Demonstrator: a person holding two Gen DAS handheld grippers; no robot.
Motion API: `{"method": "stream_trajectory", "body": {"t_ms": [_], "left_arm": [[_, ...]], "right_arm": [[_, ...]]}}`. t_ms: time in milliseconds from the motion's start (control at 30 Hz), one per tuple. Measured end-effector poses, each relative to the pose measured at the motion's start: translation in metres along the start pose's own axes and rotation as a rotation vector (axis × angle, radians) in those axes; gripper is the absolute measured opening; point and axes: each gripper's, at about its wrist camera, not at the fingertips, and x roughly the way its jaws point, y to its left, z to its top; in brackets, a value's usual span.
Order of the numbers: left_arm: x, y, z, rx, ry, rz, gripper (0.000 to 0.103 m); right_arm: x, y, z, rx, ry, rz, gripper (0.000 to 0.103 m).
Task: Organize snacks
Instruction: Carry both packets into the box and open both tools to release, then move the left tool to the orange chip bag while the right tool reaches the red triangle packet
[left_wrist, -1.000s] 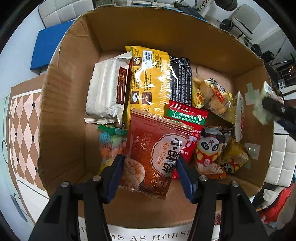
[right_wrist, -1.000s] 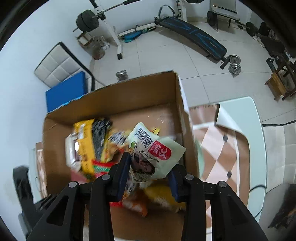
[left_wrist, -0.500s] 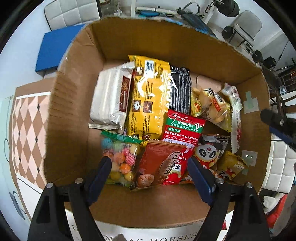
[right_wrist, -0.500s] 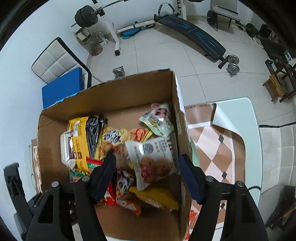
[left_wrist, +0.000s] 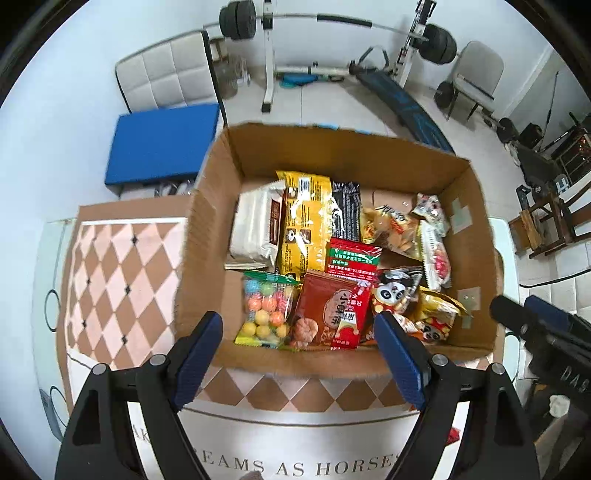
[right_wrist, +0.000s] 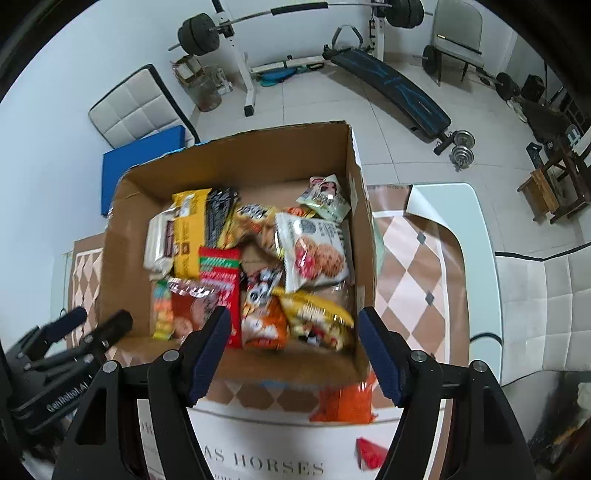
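A cardboard box (left_wrist: 207, 236) on the table holds several snack packs. A red-brown cookie pack (left_wrist: 330, 312) lies at its near side beside a bag of coloured candy balls (left_wrist: 266, 312). A white cookie pack (right_wrist: 314, 251) lies at the box's right side, and a small white-green pack (right_wrist: 325, 195) in its far right corner. My left gripper (left_wrist: 299, 362) is open and empty above the box's near wall. My right gripper (right_wrist: 293, 354) is open and empty above the near wall (right_wrist: 280, 363). An orange pack (right_wrist: 345, 402) and a red pack (right_wrist: 371, 452) lie on the table outside the box.
The table carries a checked brown and pink mat (left_wrist: 118, 269) with a white printed border (left_wrist: 295, 443). A blue pad (left_wrist: 162, 144) lies behind the box. A weight bench (right_wrist: 388, 88) and chairs stand on the tiled floor. The other gripper shows at each view's edge (left_wrist: 546, 332).
Both grippers opened and dropped their packs into the box: the left the red-brown cookie pack, the right the small white-green pack. Both then pulled back and up from the box.
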Motion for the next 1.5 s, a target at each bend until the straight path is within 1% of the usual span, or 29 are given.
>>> {"method": "stream_trajectory", "body": {"t_ms": [33,100,133,167,200,300,433,500,600,633,767,867,967,1033,1067,1133,1233,1300,1400,1433,1467,1500], "left_arm": [[-0.01,-0.001,-0.005,0.003,-0.016,0.002,0.084],[-0.021,-0.003,-0.011,0.005,-0.046,0.008,0.084],[-0.026,-0.003,-0.015,0.007,-0.057,0.009,0.086],[-0.033,-0.003,-0.019,0.01,-0.068,0.008,0.095],[-0.041,-0.003,-0.024,0.009,-0.082,0.003,0.098],[-0.062,-0.002,-0.037,0.012,-0.123,0.003,0.098],[-0.085,-0.003,-0.054,0.023,-0.157,0.0,0.098],[-0.094,-0.004,-0.061,0.028,-0.174,-0.002,0.098],[-0.103,-0.008,-0.07,0.035,-0.197,0.001,0.098],[-0.105,-0.01,-0.074,0.038,-0.198,0.003,0.098],[-0.101,-0.02,-0.092,0.049,-0.184,-0.002,0.098],[-0.083,-0.036,-0.108,0.071,-0.14,0.008,0.098],[-0.054,-0.052,-0.12,0.083,-0.062,-0.007,0.098],[-0.032,-0.066,-0.127,0.102,-0.01,-0.005,0.098],[-0.023,-0.072,-0.129,0.113,0.011,-0.003,0.098],[-0.003,-0.084,-0.134,0.134,0.055,0.004,0.098],[0.018,-0.095,-0.139,0.146,0.105,0.007,0.098],[0.03,-0.101,-0.138,0.15,0.133,0.007,0.098],[0.041,-0.109,-0.134,0.153,0.159,-0.008,0.098],[0.044,-0.113,-0.132,0.153,0.167,-0.014,0.098],[0.048,-0.116,-0.13,0.152,0.173,-0.024,0.098],[0.052,-0.121,-0.128,0.15,0.184,-0.041,0.098]], "right_arm": [[-0.006,0.001,-0.005,-0.002,-0.007,0.002,0.09],[-0.02,0.005,-0.018,-0.014,-0.029,-0.003,0.091],[-0.027,0.008,-0.024,-0.02,-0.037,-0.01,0.091],[-0.032,0.01,-0.028,-0.025,-0.043,-0.01,0.091],[-0.04,0.012,-0.035,-0.031,-0.055,-0.012,0.091],[-0.059,0.016,-0.05,-0.044,-0.093,-0.024,0.092],[-0.082,0.018,-0.07,-0.054,-0.139,-0.037,0.093],[-0.09,0.019,-0.078,-0.054,-0.152,-0.03,0.093],[-0.099,0.016,-0.091,-0.035,-0.151,0.0,0.093],[-0.1,0.011,-0.095,-0.017,-0.147,0.018,0.094],[-0.099,-0.016,-0.112,0.05,-0.12,0.026,0.094],[-0.084,-0.053,-0.129,0.138,-0.064,0.019,0.094],[-0.055,-0.095,-0.148,0.224,0.024,0.0,0.094],[-0.033,-0.116,-0.16,0.285,0.085,0.005,0.094],[-0.016,-0.13,-0.169,0.328,0.132,0.023,0.094],[0.012,-0.146,-0.186,0.393,0.194,0.04,0.094],[0.051,-0.159,-0.207,0.46,0.256,0.091,0.094],[0.07,-0.162,-0.218,0.487,0.272,0.13,0.092],[0.09,-0.164,-0.226,0.501,0.279,0.152,0.079],[0.096,-0.164,-0.227,0.494,0.284,0.14,0.067],[0.101,-0.164,-0.227,0.489,0.289,0.134,0.062],[0.103,-0.163,-0.227,0.484,0.296,0.136,0.062]]}}
